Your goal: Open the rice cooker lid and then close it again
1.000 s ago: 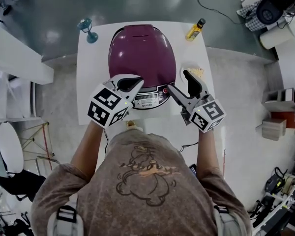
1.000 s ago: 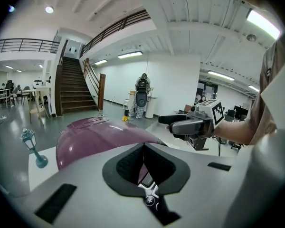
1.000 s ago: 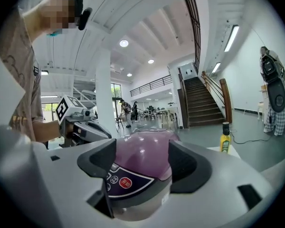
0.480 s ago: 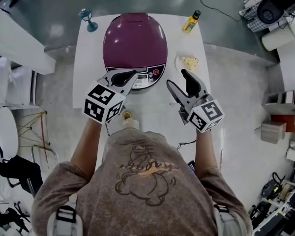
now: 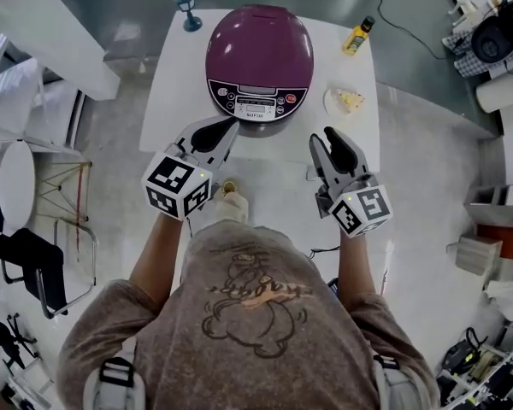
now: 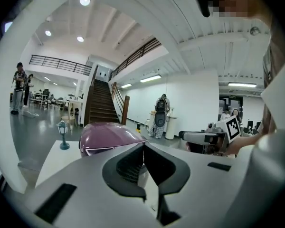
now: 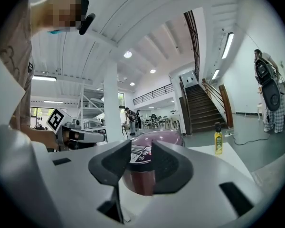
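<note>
The purple rice cooker [image 5: 259, 54] stands on the white table [image 5: 175, 101] with its lid down and its control panel facing me. It also shows in the left gripper view [image 6: 109, 136] and the right gripper view [image 7: 164, 137]. My left gripper [image 5: 225, 128] hovers near the cooker's front left, shut with nothing in it [image 6: 143, 146]. My right gripper [image 5: 322, 142] hangs off the front right, clear of the cooker. Its jaws have just been closing and stand a little apart with nothing between them [image 7: 141, 148].
A small teal lamp figurine [image 5: 187, 10] stands at the table's far left corner and a yellow bottle [image 5: 359, 37] at the far right. A plate with food [image 5: 346, 101] lies right of the cooker. A small round object [image 5: 229, 186] sits at the near edge.
Both grippers have drawn back from the cooker's front toward me. The right jaws have narrowed. The cooker's lid stays down.
</note>
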`<state>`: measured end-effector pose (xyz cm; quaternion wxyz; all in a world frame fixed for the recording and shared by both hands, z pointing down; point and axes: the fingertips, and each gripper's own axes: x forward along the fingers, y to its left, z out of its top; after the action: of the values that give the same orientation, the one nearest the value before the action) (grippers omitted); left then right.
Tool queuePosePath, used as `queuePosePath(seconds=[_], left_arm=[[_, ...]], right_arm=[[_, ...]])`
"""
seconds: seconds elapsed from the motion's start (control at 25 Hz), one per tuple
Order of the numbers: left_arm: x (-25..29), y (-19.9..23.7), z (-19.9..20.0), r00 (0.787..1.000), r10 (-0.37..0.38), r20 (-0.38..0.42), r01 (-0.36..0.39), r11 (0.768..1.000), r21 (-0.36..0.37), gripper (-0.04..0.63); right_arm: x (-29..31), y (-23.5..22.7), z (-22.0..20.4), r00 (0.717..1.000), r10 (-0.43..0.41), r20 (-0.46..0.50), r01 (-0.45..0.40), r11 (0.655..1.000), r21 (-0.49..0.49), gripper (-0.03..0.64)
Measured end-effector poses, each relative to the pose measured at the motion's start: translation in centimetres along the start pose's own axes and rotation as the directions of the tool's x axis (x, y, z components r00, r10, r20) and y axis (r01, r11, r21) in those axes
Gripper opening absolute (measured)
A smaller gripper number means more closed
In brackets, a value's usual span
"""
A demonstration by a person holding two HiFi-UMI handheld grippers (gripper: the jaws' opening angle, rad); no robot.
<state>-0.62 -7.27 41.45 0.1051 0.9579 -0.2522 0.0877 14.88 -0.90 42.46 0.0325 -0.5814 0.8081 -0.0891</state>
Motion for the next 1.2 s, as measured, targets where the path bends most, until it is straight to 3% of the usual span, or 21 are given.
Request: queuePosePath(seconds=[0.2, 0.4, 0.84, 1.2], left_arm=[[-3.4, -0.2, -0.9, 0.994, 0.060, 0.095, -0.058, 0.998, -0.016, 0.021], [-5.6, -0.6, -2.7, 0.988, 0.121, 0.093, -0.120, 0.993, -0.014, 0.021], [-8.4, -0.9, -4.7, 0.971, 0.202, 0.125, -0.198, 0.979, -0.042, 0.021], [-8.9, -0.4, -4.3, 0.965, 0.227, 0.132, -0.223, 0.974, -0.042, 0.021]], right_arm=[[-1.7, 1.4, -1.0, 1.000, -0.025, 0.015, 0.025, 1.000, -0.005, 0.079], [-3.9, 1.8, -2.6, 0.994, -0.105, 0.032, 0.104, 0.994, 0.029, 0.003], [-5.8, 3.0, -5.3, 0.978, -0.208, -0.006, 0.208, 0.978, 0.029, 0.002], [-5.5, 3.5, -5.4, 0.981, -0.194, -0.021, 0.194, 0.981, 0.003, 0.000]])
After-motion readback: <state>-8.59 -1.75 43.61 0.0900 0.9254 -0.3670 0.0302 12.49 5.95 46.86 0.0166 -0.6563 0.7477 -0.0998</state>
